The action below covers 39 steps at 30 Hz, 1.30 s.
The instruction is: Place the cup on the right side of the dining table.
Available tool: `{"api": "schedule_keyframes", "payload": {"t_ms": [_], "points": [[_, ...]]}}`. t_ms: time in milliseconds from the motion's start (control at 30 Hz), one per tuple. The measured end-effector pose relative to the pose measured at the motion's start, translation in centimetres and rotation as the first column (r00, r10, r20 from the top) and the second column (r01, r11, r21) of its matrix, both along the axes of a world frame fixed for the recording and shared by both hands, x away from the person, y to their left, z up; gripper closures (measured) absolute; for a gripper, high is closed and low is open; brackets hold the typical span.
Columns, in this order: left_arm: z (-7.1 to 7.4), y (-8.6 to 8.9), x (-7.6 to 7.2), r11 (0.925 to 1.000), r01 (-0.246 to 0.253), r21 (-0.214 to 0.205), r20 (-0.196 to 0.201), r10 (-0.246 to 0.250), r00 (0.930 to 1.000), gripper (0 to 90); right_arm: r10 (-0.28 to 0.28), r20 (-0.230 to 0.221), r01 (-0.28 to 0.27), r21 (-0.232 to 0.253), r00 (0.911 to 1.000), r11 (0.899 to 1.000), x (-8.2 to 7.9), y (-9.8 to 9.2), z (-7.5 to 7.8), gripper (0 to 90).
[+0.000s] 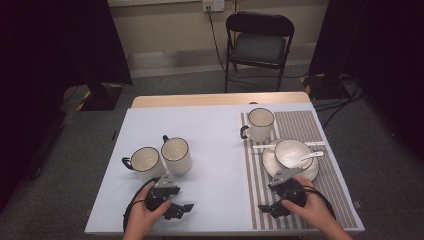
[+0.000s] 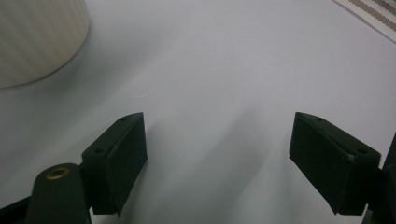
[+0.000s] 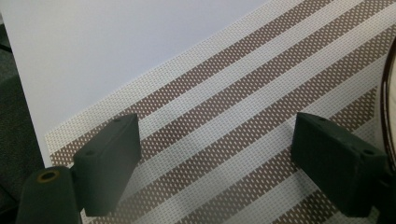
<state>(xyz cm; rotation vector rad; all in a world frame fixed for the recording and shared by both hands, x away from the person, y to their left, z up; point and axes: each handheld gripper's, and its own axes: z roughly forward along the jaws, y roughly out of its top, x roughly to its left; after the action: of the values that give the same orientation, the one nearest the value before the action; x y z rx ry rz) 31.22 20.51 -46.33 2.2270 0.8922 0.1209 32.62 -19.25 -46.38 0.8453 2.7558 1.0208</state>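
Two cream mugs with dark rims stand side by side at the table's left, one [image 1: 145,161] with its handle to the left, the other [image 1: 176,154] just right of it. A third mug [image 1: 260,123] stands on the striped placemat [image 1: 330,175], behind a white bowl [image 1: 291,151] on a plate [image 1: 268,165]. My left gripper [image 1: 181,210] rests near the front edge, below the two mugs, open over bare table [image 2: 219,126]; a mug's side [image 2: 37,37] shows at upper left. My right gripper [image 1: 266,209] is open over the placemat's front left corner [image 3: 217,123].
Two white spoons lie by the bowl, one [image 1: 312,155] in it and one [image 1: 262,146] behind it. A black folding chair [image 1: 259,42] stands beyond the table. The placemat's edge [image 2: 373,11] shows at the upper right of the left gripper view. Floor [image 3: 14,121] lies beside the table edge.
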Motion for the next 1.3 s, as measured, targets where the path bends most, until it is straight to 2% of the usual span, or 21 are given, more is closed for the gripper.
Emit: {"api": "schedule_keyframes", "payload": {"t_ms": [167,633,767,833,1033,1300], "points": [[-0.1,0.3,-0.2,1.0000,-0.001,0.003,-0.001,0.001,1.0000,18.4,0.012,0.037,-0.013,0.029,0.9992,0.999,-0.3,-0.4,-0.4,14.8],[0.1,0.8,-0.4,1.0000,-0.004,0.004,0.004,0.004,1.0000,18.2,0.030,0.095,-0.031,0.014,0.9950,0.999,-0.9,-0.4,-0.7,14.5],[0.2,1.1,-0.4,1.0000,-0.003,0.009,0.003,0.003,1.0000,18.2,0.026,0.099,-0.028,0.020,0.9948,0.999,-0.9,-0.4,-0.8,14.5],[0.3,1.2,-0.5,0.9999,-0.015,-0.005,0.004,0.015,0.9999,18.2,0.031,0.105,-0.033,0.018,0.9940,0.999,-1.0,-0.4,-0.8,14.5],[0.5,1.6,-0.5,0.9999,-0.011,0.011,0.013,0.011,0.9999,18.2,0.028,0.117,-0.031,0.031,0.9928,0.999,-1.1,-0.5,-1.0,14.5],[0.6,2.2,-0.5,0.9997,-0.020,-0.011,0.011,0.020,0.9997,18.0,0.023,0.130,-0.029,0.042,0.9912,0.999,-1.3,-0.6,-1.1,14.6]]}}
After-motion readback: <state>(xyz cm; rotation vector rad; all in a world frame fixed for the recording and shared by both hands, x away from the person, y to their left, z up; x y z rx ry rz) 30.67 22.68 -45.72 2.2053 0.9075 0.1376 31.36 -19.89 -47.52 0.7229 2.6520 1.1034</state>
